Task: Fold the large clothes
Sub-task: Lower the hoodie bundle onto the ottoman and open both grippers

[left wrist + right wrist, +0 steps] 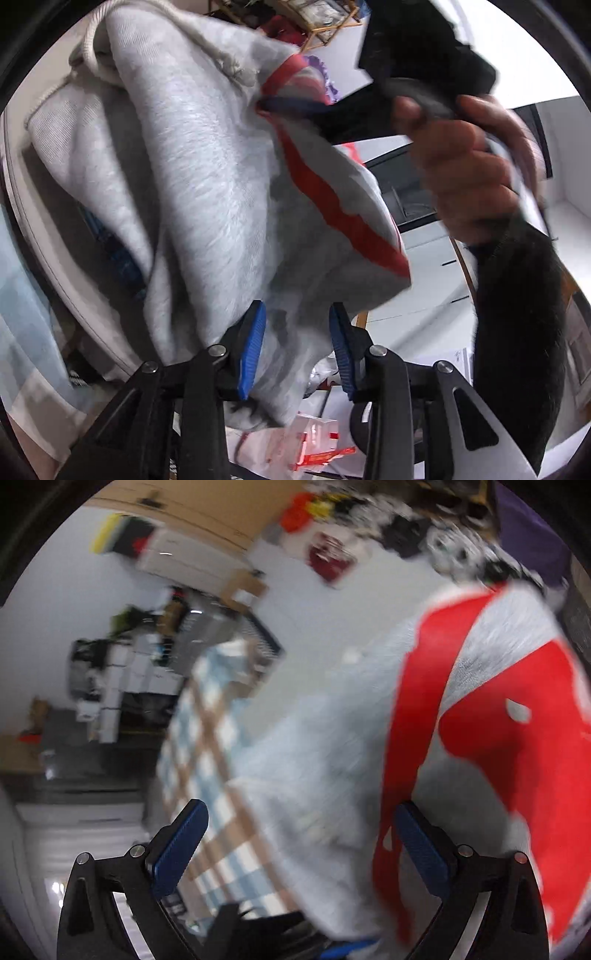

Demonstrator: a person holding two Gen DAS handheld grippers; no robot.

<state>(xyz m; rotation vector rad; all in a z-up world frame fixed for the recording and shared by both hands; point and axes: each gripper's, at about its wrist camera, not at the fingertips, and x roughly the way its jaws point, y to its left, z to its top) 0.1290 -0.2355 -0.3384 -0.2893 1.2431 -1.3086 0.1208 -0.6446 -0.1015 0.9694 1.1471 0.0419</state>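
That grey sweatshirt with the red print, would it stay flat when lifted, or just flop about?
Probably floppy: the grey sweatshirt hangs in deep folds and bunches between the left gripper fingers. It looks thick and fleecy, so likely fairly heavy for cloth and not slippery against the ridged blue pads. In the right wrist view it drapes loosely past the open right gripper.

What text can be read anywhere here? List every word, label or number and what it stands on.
None can be read.
Grey sweatshirt: red printed shapes, too cropped and blurred to read as letters.
White packaging below the left tool: red markings, too blurred.
Shelf clutter in the right wrist view: motion-blurred, illegible.
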